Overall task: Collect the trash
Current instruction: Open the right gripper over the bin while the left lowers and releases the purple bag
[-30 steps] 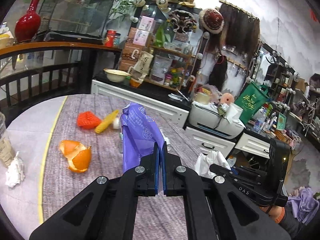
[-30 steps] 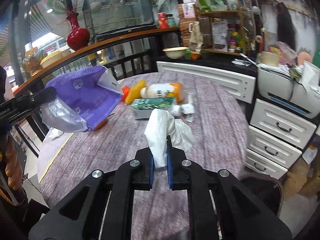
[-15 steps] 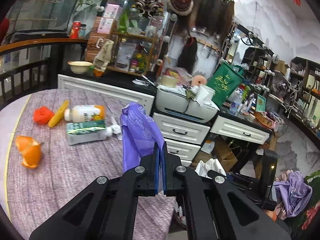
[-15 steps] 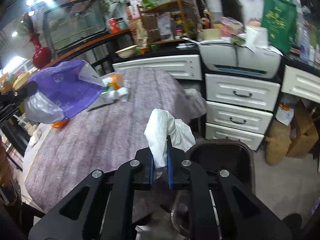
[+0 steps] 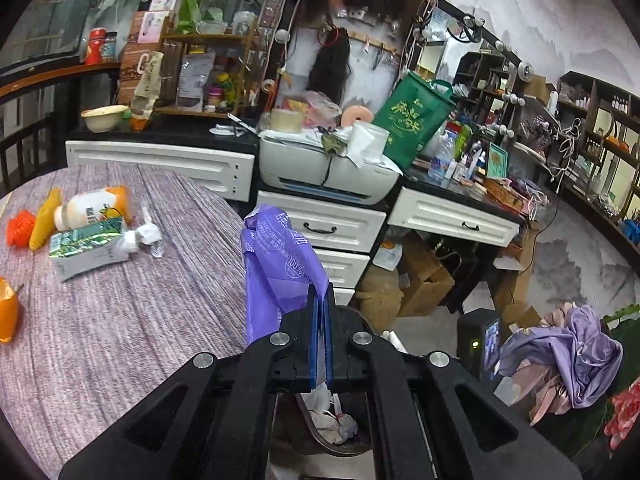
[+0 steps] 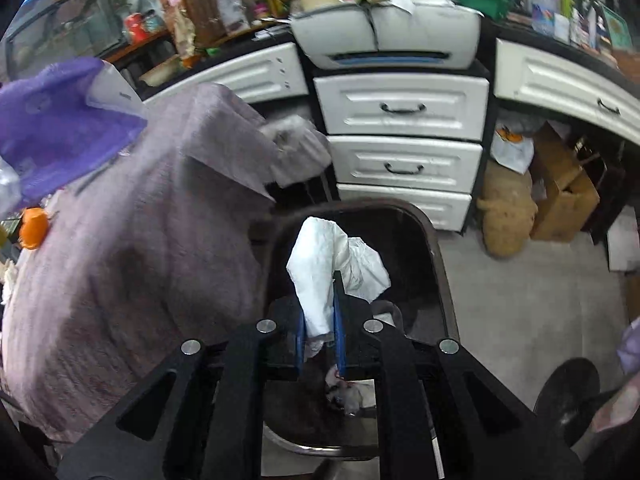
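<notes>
We see the big round table (image 5: 120, 320) with its purple-grey cloth filling the left half of the left wrist view. In the right wrist view that cloth fills the left side, and it looks blurry. White drawers (image 6: 400, 108) and a white printer (image 5: 328, 172) sit in the upper middle of both views.

Next comes the dark trash bin (image 6: 436, 248) on the floor. In the right wrist view it sits in the middle, just beside the table edge. In the left wrist view we only see a bit of it at the bottom middle, with some crumpled white trash inside.

The purple bag (image 5: 280, 264) stands up in the middle of the left wrist view — our left gripper (image 5: 319, 308) is clamped tight on its edge. In the right wrist view the bag shows at the upper left.

Our right gripper (image 6: 319, 308) pinches a white tissue (image 6: 328, 264), right over the open bin.

More trash lies on the table at the left of the left wrist view — a green and white carton (image 5: 88, 248), a white bottle with an orange label (image 5: 92, 208), a red-orange net (image 5: 20, 228), a small paper ball (image 5: 142, 236) and an orange peel (image 5: 8, 312) at the far left edge.
</notes>
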Demonstrator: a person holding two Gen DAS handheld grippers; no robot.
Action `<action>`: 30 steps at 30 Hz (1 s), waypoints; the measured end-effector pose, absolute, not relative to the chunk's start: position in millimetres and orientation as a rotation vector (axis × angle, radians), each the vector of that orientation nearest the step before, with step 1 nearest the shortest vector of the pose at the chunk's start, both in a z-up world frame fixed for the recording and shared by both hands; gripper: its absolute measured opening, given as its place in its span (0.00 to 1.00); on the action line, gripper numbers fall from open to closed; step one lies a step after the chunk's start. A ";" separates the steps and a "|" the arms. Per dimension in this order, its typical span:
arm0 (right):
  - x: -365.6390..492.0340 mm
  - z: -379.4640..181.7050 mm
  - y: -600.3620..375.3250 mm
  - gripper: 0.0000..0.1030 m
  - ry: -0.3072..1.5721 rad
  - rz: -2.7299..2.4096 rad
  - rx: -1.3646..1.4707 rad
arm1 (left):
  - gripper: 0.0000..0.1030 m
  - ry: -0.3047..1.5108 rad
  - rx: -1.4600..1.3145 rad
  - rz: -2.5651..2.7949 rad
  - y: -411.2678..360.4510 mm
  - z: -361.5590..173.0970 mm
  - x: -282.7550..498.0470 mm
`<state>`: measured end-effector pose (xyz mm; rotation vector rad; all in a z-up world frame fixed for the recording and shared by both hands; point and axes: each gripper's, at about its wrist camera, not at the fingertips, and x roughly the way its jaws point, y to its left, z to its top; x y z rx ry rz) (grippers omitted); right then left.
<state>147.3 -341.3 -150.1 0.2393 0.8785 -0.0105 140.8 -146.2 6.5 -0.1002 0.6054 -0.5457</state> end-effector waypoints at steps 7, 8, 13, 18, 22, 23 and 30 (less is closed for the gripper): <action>136.1 -183.6 -361.3 0.63 0.909 -0.072 0.308 | 0.03 0.646 -0.075 -0.563 -165.6 -7.8 144.3; 133.2 -186.4 -364.4 0.63 0.911 -0.074 0.322 | 0.03 0.652 -0.071 -0.567 -168.7 -10.4 144.5; 119.7 -183.4 -375.0 0.63 0.885 -0.103 0.356 | 0.03 0.686 -0.056 -0.594 -183.6 -20.8 146.7; 100.8 -159.3 -387.7 0.63 0.805 -0.164 0.357 | 0.03 0.710 -0.034 -0.628 -202.8 -27.7 147.5; 81.6 -136.7 -399.5 0.63 0.734 -0.216 0.359 | 0.03 0.728 -0.010 -0.654 -221.9 -36.0 147.5; 77.2 -132.3 -402.6 0.63 0.720 -0.226 0.363 | 0.03 0.739 -0.005 -0.662 -227.5 -39.7 147.9; 54.0 -107.9 -420.7 0.63 0.652 -0.279 0.386 | 0.03 0.853 0.048 -0.697 -260.3 -71.0 158.7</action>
